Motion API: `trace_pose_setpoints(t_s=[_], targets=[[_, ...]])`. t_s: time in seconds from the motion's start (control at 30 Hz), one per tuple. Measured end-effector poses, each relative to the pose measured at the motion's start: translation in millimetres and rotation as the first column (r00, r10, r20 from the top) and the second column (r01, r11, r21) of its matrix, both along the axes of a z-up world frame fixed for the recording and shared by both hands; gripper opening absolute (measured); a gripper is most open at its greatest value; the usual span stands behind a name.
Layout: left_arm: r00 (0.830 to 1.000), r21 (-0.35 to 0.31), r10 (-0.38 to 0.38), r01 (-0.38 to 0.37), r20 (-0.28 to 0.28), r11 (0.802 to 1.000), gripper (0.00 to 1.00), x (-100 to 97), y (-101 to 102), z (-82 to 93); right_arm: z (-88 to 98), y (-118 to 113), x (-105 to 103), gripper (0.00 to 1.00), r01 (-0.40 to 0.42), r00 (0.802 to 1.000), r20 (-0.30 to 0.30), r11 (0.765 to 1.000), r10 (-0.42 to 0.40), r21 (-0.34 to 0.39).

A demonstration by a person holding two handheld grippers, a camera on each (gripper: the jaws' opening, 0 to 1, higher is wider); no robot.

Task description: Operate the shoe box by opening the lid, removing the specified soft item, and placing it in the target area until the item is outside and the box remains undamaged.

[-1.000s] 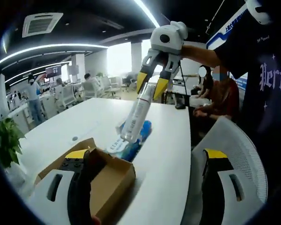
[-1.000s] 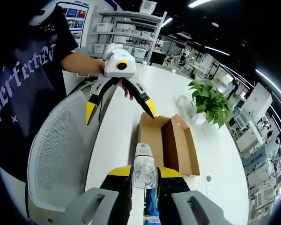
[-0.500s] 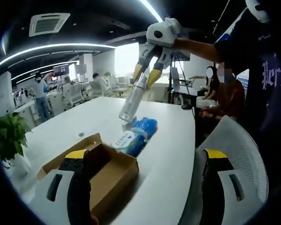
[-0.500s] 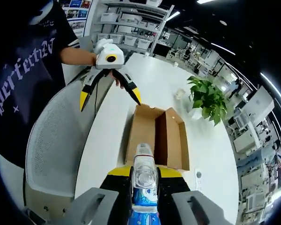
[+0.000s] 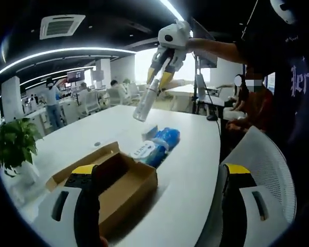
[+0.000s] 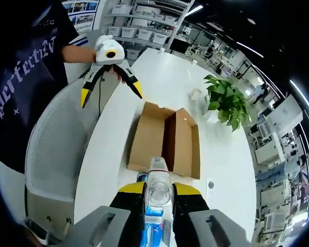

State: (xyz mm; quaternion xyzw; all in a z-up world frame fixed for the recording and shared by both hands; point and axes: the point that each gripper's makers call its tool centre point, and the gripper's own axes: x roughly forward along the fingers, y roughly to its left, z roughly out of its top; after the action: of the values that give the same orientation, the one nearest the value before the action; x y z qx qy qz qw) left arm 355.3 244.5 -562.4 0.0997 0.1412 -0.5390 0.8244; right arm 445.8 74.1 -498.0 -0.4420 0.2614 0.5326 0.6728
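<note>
My left tongs sit nearest, jaws spread wide and empty, one jaw low over the near end of the open shoe box and the other out past the edge of the white surface, over the mesh chair. In the right gripper view I see those same left tongs hanging splayed above the chair side of the surface, near the box but not touching it.

My right tongs are clamped on a clear plastic bottle, held by its neck end. In the left gripper view it hangs tilted, well above the surface, beneath the right tongs.

The risk I judge from here: the bottle is smooth and gripped only at one end, so a quick swing could let it slip and drop onto the box, denting the cardboard. My left jaw near the box wall could also nudge or crease it.

The soft item, a blue pack of tissues or wipes, lies on the surface just beyond the far end of the box, already outside it. It looks plump and pliable in glossy wrap with a white label. The box lid lies folded open, cardboard undamaged as far as I can see.
</note>
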Motion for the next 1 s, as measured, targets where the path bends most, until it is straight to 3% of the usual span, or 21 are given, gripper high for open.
trace_pose_setpoints(t_s=[0.53, 1.0], targets=[[0.999, 0.008, 0.040, -0.040, 0.001, 0.999, 0.99, 4.6, 15, -2.3, -28.3, -19, 34, 0.14, -0.007, 0.999, -0.044, 0.988, 0.000, -0.153], [0.996, 0.006, 0.089, -0.089, 0.007, 0.996, 0.99, 11.9, 32, -2.9, -66.8, -35, 66, 0.15, 0.010, 0.996, -0.086, 0.954, -0.038, -0.300]])
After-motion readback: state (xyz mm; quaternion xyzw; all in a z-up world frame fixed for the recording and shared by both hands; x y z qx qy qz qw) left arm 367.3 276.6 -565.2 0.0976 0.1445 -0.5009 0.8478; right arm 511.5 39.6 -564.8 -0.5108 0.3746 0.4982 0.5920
